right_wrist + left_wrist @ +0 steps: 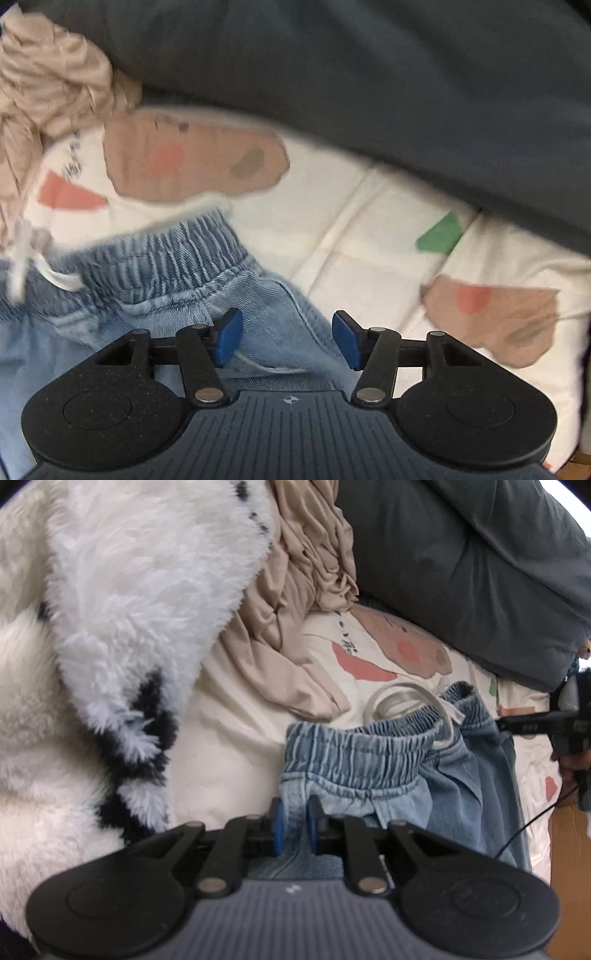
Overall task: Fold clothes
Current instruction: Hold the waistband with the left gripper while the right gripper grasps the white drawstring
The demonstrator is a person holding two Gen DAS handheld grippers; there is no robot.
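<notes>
- One pair of jeans (388, 760) on the bed (229, 746)
- Left hand-held gripper (294, 827) clamped on jeans
- Right hand-held gripper (287, 339) wide, empty
- One beige garment (295, 627), one fluffy blanket (122, 609)

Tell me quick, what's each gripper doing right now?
Left gripper: closed on the denim shorts near the waistband.
Right gripper: open over the denim shorts, gripping nothing.

Faded denim shorts (373, 760), ribbed elastic waistband; fluffy white fleece (147, 590); crinkled beige jersey (303, 572); matt printed quilted bedsheet (369, 236); matt black plastic left gripper (294, 829).
</notes>
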